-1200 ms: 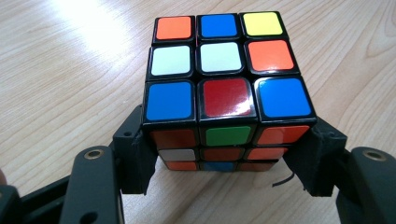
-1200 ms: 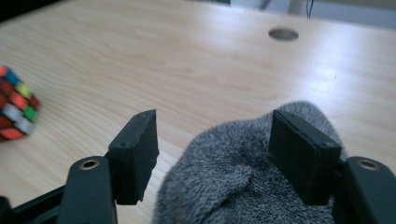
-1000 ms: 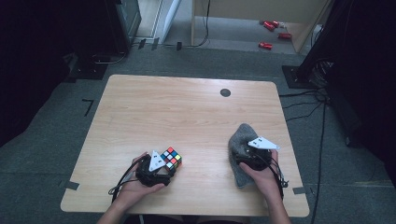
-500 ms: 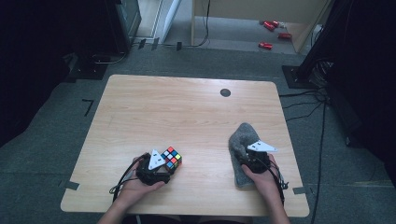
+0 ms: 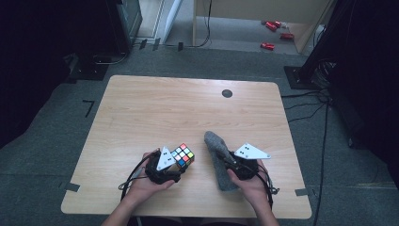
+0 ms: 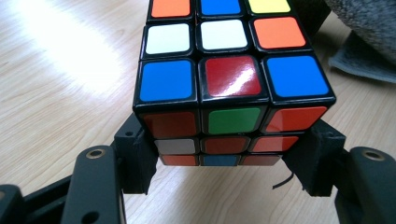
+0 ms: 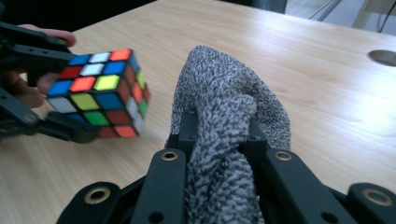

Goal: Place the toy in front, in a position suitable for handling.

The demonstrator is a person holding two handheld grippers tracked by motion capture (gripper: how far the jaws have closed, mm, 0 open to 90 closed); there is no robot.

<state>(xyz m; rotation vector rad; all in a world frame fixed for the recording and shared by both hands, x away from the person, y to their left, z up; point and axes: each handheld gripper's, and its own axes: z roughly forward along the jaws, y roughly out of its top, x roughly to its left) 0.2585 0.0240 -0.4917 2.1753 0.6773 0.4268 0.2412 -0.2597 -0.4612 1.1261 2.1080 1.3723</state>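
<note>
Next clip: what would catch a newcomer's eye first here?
First, the bright puzzle cube, held off the wooden table near its front edge, clamped between the jaws of the left gripper. Just to its right, the right gripper pinches a bunched grey knitted cloth, whose far end rises close beside the cube. Beyond the table, small red things lie on the floor.

My black jaws clamp a black-framed cube — its stickers red, blue, white, orange, green and yellow. The cloth in my other tongs is speckled grey and white — set against the pale wood-grain table.
</note>
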